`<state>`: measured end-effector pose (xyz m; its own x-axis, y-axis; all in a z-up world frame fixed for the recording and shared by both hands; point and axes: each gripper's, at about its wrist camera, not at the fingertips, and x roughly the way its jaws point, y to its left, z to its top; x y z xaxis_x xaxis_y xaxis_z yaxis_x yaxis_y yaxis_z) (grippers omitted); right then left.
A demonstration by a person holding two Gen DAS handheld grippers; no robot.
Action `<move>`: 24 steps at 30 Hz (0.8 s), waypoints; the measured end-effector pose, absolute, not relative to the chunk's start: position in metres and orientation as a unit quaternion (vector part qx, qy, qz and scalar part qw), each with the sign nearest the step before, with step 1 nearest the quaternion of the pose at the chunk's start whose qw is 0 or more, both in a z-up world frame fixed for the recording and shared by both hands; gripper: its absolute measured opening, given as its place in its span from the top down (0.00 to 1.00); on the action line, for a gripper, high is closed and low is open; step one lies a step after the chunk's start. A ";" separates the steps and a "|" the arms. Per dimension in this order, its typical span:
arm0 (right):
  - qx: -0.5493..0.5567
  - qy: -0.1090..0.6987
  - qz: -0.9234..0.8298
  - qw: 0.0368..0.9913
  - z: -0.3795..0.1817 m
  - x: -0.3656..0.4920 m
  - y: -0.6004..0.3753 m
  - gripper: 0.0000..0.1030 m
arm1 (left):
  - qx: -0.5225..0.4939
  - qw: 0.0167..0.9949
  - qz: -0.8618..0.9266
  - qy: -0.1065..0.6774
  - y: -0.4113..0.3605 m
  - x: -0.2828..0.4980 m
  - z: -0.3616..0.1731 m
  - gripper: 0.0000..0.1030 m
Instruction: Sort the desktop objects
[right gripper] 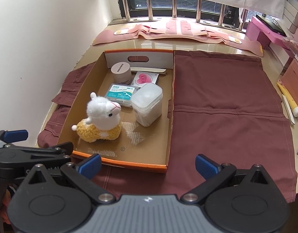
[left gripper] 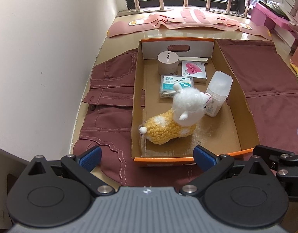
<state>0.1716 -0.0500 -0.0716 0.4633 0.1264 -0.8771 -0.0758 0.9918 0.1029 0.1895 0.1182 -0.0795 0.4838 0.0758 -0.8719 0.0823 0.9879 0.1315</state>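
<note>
Left tool (left gripper: 147, 157) and right tool (right gripper: 148, 164) both gape wide, empty.

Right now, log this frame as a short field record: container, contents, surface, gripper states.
container: open cardboard box with orange rim, handle cutout in far wall
contents: alpaca plush near front; floss pick box; clear plastic canister; round jar; pink heart packet
surface: maroon cloth under and right of box
left gripper: open, empty, before the box
right gripper: open, empty, before the box
</note>
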 end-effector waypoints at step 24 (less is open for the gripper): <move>0.022 0.519 0.062 0.852 -0.073 0.180 -0.049 0.00 | 0.067 0.851 -0.004 0.521 0.121 0.197 -0.083 0.00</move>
<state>0.1798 -0.0488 -0.0727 0.4542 0.1276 -0.8817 -0.0827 0.9915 0.1009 0.1968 0.1214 -0.0830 0.4564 0.0618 -0.8876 0.0770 0.9911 0.1085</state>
